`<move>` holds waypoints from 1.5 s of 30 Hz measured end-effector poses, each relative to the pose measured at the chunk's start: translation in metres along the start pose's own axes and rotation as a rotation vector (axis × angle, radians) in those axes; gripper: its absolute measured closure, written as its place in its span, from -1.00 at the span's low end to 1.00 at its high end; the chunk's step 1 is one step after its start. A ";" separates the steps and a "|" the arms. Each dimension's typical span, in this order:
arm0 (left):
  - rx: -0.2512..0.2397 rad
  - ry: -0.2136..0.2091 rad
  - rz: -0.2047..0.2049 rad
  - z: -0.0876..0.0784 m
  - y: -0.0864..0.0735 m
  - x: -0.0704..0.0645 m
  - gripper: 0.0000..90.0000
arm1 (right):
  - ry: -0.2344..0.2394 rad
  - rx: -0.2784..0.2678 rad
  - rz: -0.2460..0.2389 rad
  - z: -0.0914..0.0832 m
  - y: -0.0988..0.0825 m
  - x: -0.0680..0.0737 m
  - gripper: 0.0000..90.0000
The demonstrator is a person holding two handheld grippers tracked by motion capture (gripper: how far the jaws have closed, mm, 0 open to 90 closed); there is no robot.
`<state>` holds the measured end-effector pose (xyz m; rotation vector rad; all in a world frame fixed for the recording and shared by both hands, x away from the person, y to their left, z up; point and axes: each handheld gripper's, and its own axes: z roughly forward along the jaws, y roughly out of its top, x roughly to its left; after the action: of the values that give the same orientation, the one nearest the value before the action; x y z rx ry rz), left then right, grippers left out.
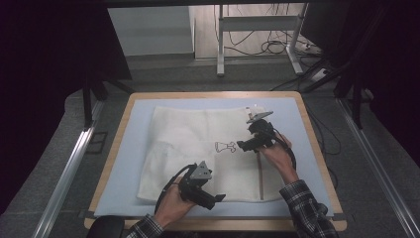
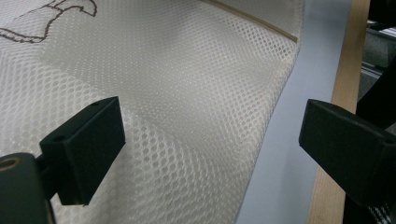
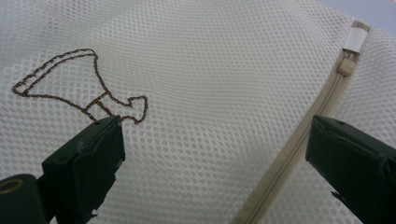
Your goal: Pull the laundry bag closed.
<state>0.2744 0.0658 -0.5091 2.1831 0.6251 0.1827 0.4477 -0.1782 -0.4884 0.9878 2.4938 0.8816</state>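
Observation:
A white mesh bag lies flat on a pale blue mat. It carries a brown stitched motif and a beige zipper along its right side. My left gripper hovers at the bag's front edge, jaws open, with mesh and mat between them and nothing pinched. My right gripper sits over the bag's middle right, also open. Its jaws straddle bare mesh, with the motif by one jaw and the zipper with its pull by the other.
The mat covers a wooden tabletop whose rim runs just past the bag's edge. Metal rails flank the table. Desk legs and loose cables lie on the floor beyond the far edge.

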 end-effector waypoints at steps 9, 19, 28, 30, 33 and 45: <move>-0.012 0.004 -0.016 -0.011 -0.005 0.003 -0.89 | 0.004 -0.027 -0.006 -0.010 -0.004 0.004 -0.92; -0.013 0.052 -0.006 -0.020 -0.017 0.009 -0.91 | 0.016 -0.026 -0.020 -0.016 -0.010 0.012 -0.93; -0.014 0.095 0.000 -0.030 -0.027 0.011 -0.91 | 0.022 -0.019 -0.032 -0.020 -0.018 0.018 -0.93; -0.016 0.100 0.000 -0.032 -0.028 0.012 -0.91 | 0.022 -0.019 -0.040 -0.021 -0.020 0.020 -0.93; -0.015 0.108 0.003 -0.035 -0.031 0.012 -0.91 | 0.022 -0.017 -0.039 -0.023 -0.022 0.022 -0.93; -0.042 0.130 -0.025 -0.052 -0.041 0.018 -0.91 | 0.015 -0.024 -0.035 -0.036 -0.035 0.029 -0.93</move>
<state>0.2577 0.1321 -0.5084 2.1345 0.7145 0.3235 0.3922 -0.1933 -0.4858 0.9309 2.4990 0.9087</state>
